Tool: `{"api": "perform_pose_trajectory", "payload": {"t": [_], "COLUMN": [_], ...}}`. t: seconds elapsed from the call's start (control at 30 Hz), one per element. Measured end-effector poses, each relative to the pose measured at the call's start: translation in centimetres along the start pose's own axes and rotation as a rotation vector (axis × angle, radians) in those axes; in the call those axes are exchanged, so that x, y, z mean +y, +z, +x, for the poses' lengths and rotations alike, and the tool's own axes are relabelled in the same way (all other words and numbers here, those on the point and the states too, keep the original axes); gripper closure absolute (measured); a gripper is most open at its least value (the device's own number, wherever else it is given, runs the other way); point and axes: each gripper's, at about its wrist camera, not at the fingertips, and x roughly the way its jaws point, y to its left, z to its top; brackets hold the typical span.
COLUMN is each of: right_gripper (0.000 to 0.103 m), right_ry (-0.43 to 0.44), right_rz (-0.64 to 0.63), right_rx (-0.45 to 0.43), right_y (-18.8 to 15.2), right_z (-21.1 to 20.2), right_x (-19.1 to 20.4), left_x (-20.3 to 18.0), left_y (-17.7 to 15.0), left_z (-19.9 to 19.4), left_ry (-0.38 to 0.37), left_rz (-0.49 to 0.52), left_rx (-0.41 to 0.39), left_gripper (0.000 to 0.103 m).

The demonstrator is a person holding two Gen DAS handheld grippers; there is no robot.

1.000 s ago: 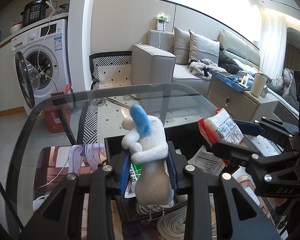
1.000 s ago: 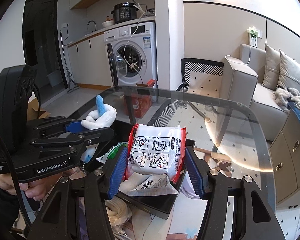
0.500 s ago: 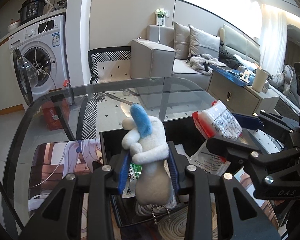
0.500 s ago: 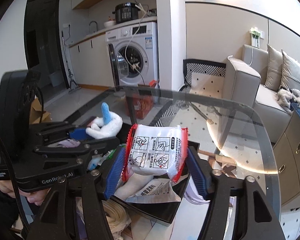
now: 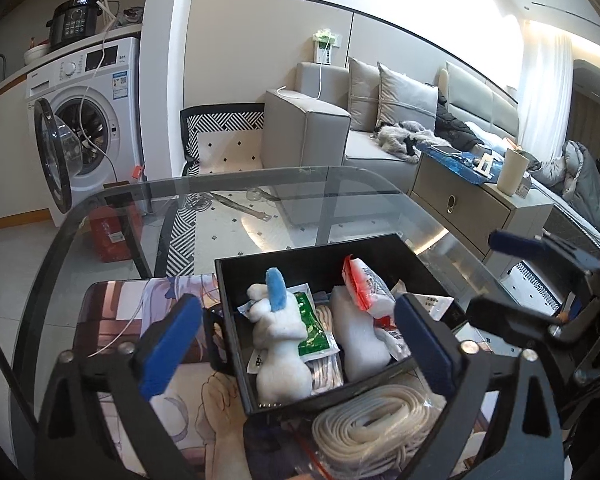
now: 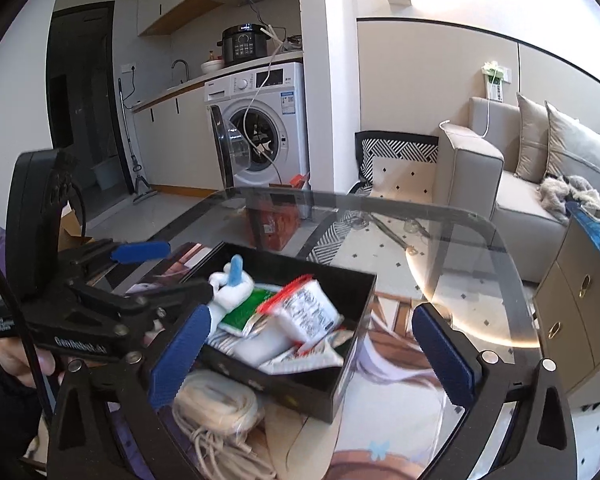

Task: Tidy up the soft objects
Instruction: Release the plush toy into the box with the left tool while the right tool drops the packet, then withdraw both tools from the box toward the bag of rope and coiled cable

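Left wrist view: both hand-held grippers opening over the black tray on the glass surface

Left hand-held gripper and right hand-held gripper spread wide, gripping nothing; the plush toy and white packet lie inside the tray, coiled cord just beside it

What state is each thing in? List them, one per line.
left gripper: jaws opening, nothing between the pads
right gripper: jaws opening, nothing held
plush toy: lying in the black box
red-edged white packet: in the box, tilted
black box: open-topped, filled
washing machine door: open
white cord coil: on the table, outside the box
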Motion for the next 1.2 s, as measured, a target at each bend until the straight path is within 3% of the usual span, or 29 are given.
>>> {"api": "perform_pose_trajectory", "payload": {"t": [0.27, 0.7, 1.2], "right_gripper": [0.001, 0.001, 0.001], "right_ry": [0.007, 0.002, 0.03], "right_rz": [0.002, 0.102, 0.081], "right_rx": [0.047, 0.144, 0.226], "right_y": [-2.8, -7.3, -8.4], "right_z": [-1.8, -2.4, -0.7], "right_x": [1.2, 1.6, 3.2], "left_x": [0.0, 0.3, 0.9], "left_y": [-0.7, -3.2, -5.4], "left_z": [-2.8, -4.5, -4.7], "left_ry": [0.012, 0.063, 0.079], "left_rz": [0.019, 0.003, -0.01], "left_rx": [-0.039, -0.007, 0.033], "left_gripper": [0.0, 0.0, 0.0]}}
